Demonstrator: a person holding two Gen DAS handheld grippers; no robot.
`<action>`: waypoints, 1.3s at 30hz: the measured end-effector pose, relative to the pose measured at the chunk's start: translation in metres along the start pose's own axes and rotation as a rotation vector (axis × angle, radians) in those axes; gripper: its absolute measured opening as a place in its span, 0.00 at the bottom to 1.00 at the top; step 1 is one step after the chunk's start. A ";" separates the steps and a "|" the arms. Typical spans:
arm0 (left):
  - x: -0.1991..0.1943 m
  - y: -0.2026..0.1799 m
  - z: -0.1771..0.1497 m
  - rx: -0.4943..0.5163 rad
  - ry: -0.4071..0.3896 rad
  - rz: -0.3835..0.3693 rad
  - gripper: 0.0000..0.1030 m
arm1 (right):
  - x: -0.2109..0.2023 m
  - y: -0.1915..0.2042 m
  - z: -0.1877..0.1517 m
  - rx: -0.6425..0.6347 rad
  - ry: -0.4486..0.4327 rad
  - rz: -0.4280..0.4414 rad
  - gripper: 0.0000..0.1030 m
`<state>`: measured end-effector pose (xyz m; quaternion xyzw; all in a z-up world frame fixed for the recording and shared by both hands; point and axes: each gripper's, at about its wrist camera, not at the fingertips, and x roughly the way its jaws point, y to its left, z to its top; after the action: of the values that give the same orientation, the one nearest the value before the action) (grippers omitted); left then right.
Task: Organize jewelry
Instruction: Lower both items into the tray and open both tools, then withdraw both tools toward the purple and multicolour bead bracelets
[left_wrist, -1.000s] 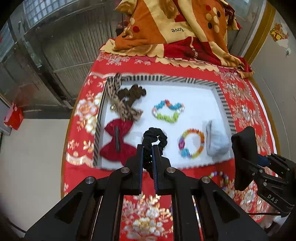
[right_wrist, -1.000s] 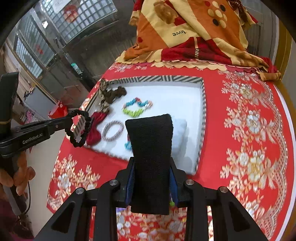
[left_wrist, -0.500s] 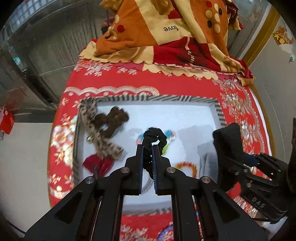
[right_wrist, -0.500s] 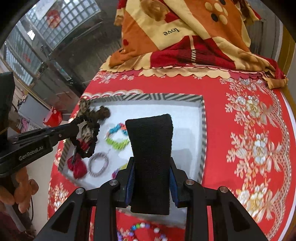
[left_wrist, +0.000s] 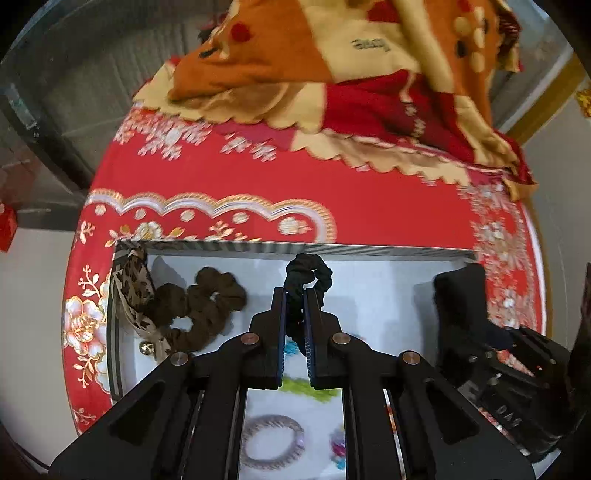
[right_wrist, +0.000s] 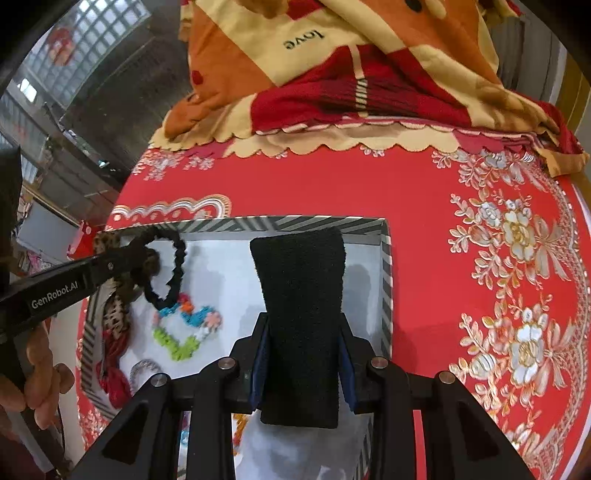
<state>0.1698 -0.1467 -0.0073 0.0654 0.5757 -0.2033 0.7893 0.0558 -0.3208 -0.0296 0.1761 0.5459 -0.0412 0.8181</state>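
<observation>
— Two tools are up at once. What is the left tool (left_wrist: 295, 295) gripping?

— Its jaws are pinched almost together on a black scrunchie (left_wrist: 308, 275), whose loop sticks out past the fingertips, over the far edge of the tray (left_wrist: 369, 249).

— And the right tool (right_wrist: 301, 332)?

— Its jaws sit partly apart, clamped on both sides of a black cloth band (right_wrist: 301, 295) that stands upright between them, above the right part of the tray.

— What lies in the tray itself?

— At the far left, a brown scrunchie (left_wrist: 207, 295) touching a leopard-print bow (left_wrist: 135, 291). Nearer, a coloured bead bracelet (right_wrist: 184, 328) in blue, green and orange, a grey ring-shaped band (left_wrist: 273, 441), and a red bow (right_wrist: 114, 376) along the left wall.

— What is around the tray?

— It rests on a red cloth with gold and white flowers (right_wrist: 480, 258) covering the table. At the far end lies a folded orange, cream and red blanket (right_wrist: 351, 74). A person's hand (right_wrist: 40, 384) grips the left tool's handle at the near left.
</observation>
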 end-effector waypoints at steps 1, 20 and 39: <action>0.003 0.004 0.000 -0.007 0.004 0.007 0.07 | 0.003 -0.001 0.001 0.000 0.004 -0.002 0.30; 0.010 0.026 -0.006 -0.061 -0.006 0.038 0.40 | 0.009 -0.006 0.005 0.009 -0.028 -0.002 0.43; -0.042 0.008 -0.047 -0.017 -0.083 0.074 0.41 | -0.060 0.017 -0.041 0.009 -0.109 0.025 0.43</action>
<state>0.1208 -0.1132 0.0158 0.0715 0.5415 -0.1719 0.8198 0.0000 -0.2990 0.0152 0.1842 0.4980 -0.0429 0.8463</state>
